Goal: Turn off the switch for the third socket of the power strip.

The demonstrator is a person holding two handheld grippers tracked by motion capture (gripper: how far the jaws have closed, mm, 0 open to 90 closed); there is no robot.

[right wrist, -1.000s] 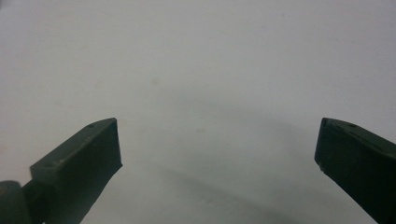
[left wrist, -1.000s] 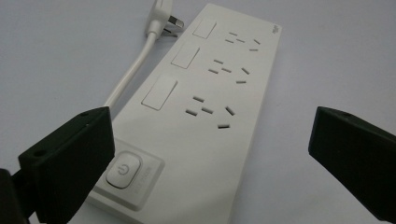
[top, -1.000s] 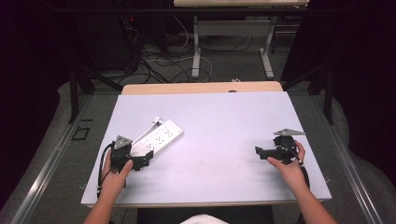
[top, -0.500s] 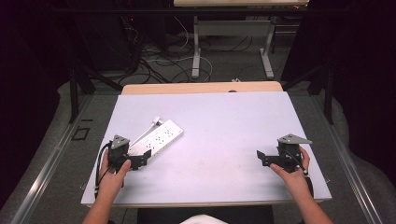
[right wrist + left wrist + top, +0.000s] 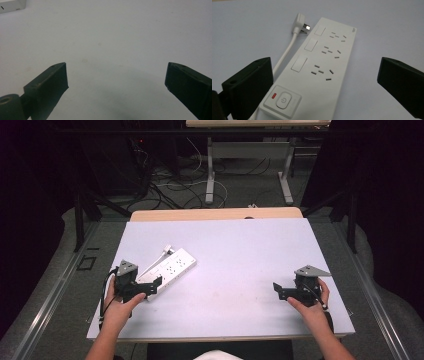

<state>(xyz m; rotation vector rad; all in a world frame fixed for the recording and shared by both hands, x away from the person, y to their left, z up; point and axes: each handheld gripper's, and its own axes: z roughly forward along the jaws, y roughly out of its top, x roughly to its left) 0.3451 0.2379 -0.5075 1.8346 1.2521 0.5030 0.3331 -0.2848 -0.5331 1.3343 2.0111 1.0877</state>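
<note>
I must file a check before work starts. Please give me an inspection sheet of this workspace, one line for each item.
Surface: pale table, a few faint marks, a wooden strip along the far edge.
Job's things: white power strip lying flat, three socket sets, each with a switch, and a main button with a red mark; its plug lies unplugged beside it.
Clutter: nothing seen.
Grippers: left gripper open, jaws either side of the strip's button end; right gripper open over bare table.
Cables: strip's white cord alongside the strip; black gripper cable at the left hand.
Surroundings: dark room, loose cables on floor, desk legs behind.
</note>
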